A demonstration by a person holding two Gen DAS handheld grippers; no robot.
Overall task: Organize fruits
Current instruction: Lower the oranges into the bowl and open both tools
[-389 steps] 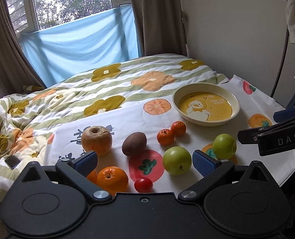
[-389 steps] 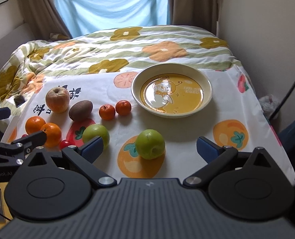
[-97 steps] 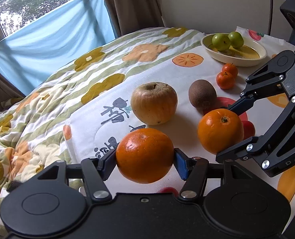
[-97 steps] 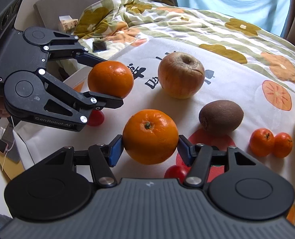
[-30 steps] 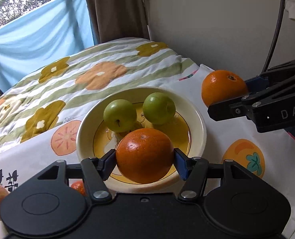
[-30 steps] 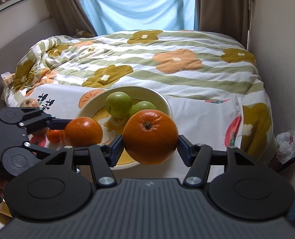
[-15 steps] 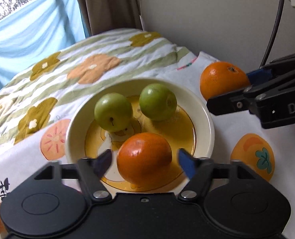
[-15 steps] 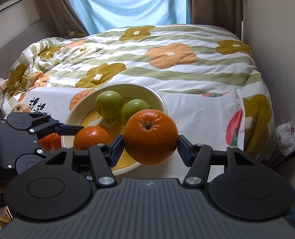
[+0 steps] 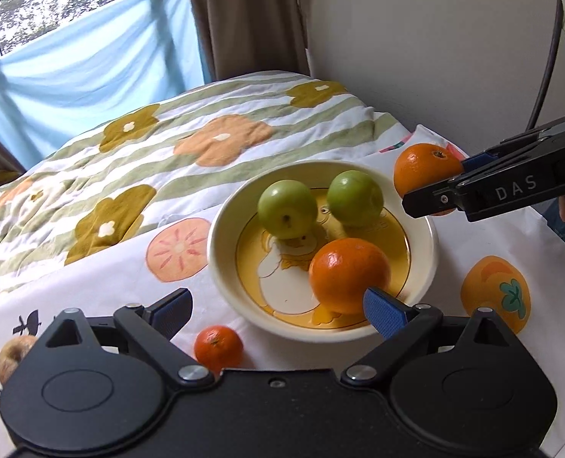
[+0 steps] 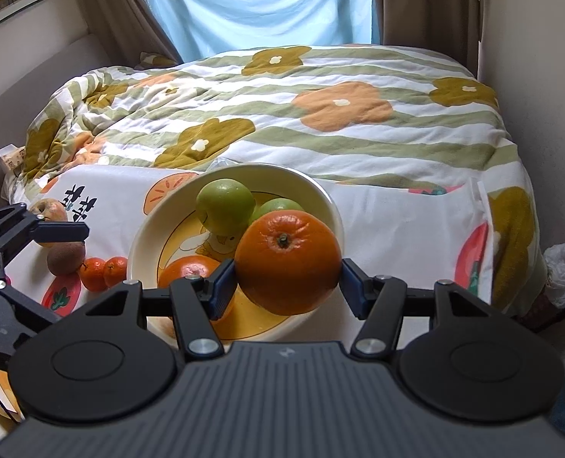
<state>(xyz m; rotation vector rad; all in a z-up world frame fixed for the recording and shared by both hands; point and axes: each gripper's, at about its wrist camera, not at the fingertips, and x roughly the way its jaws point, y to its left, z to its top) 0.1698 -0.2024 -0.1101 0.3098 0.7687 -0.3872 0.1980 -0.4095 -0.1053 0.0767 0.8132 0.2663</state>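
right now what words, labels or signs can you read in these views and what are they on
"DAS" in white letters on the side of the right tongs, as the left wrist view shows them; the rest of the word is out of frame.
Black characters printed on the fruit-print cloth near the apple: too small to read.
No other text is legible.

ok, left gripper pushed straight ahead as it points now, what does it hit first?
Likely the bowl: its near rim sits between the open jaws of the left gripper, with the released orange inside just beyond. Depth is uncertain.

Left tongs [image 9: 278, 307] gape wide; right tongs [image 10: 288, 280] seem clamped tight, held level
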